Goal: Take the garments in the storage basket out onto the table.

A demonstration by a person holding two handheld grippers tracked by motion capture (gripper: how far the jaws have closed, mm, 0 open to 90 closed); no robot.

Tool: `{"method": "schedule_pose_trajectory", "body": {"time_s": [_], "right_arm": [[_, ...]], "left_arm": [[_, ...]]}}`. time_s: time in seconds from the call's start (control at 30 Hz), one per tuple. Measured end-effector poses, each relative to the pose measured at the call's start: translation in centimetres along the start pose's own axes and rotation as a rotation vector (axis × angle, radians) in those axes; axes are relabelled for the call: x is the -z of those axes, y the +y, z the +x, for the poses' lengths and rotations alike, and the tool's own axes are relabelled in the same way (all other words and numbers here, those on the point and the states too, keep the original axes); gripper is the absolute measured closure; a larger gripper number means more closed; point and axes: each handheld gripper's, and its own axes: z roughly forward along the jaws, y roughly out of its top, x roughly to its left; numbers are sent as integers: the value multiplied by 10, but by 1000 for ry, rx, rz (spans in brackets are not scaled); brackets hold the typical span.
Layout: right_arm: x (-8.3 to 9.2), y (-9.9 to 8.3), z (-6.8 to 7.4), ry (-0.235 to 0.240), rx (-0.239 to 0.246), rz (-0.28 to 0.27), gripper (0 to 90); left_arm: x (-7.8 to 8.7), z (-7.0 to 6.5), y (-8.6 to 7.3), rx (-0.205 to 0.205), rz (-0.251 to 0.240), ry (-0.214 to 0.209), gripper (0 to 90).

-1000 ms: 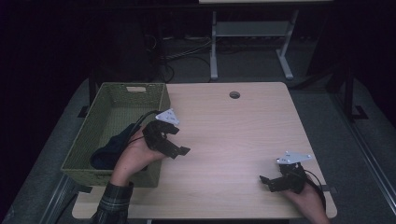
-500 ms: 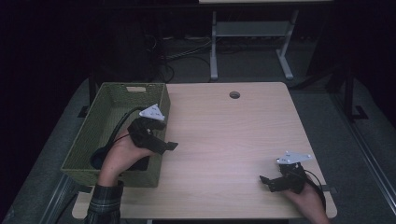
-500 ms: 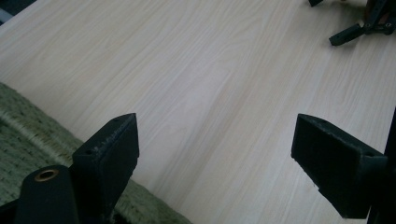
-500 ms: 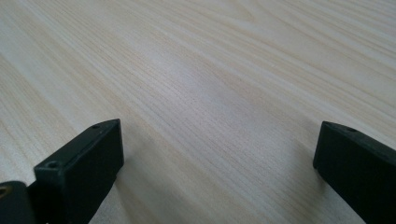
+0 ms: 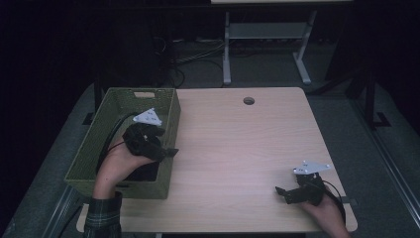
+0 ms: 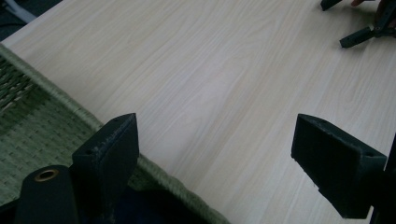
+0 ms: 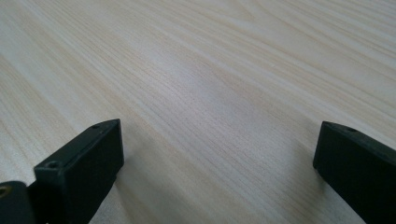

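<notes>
A green woven basket [image 5: 121,106] stands on the left end of the wooden table [image 5: 237,148]. My left gripper [image 5: 167,151] hovers over the basket's right wall, its jaws pointing out across the table. In the left gripper view the left gripper [image 6: 215,135] is open and holds nothing, with one jaw above the basket rim [image 6: 56,93] and the other above bare wood. Something dark [image 5: 144,172] lies inside the basket under the hand. My right gripper [image 5: 283,194] rests low near the table's front right corner. In its own view the right gripper [image 7: 215,130] is open over bare wood.
A round cable hole [image 5: 248,100] sits near the table's far edge. A metal stand [image 5: 262,44] and cables lie on the floor behind the table. The right gripper's jaws [image 6: 359,37] show far off in the left gripper view.
My left gripper has moved left, from above the table beside the basket to over the basket's right wall. The right gripper has stayed put.
</notes>
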Motion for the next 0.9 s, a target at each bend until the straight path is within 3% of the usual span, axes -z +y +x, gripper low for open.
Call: {"method": "schedule_pose_trajectory", "body": {"time_s": [0.47, 0.9], "right_arm": [[0, 0, 0, 0, 0, 0, 13], [0, 0, 0, -1, -1, -1, 13]], "left_arm": [[17, 12, -13, 38, -6, 45, 148], [35, 26, -30, 89, -6, 114, 148]]}}
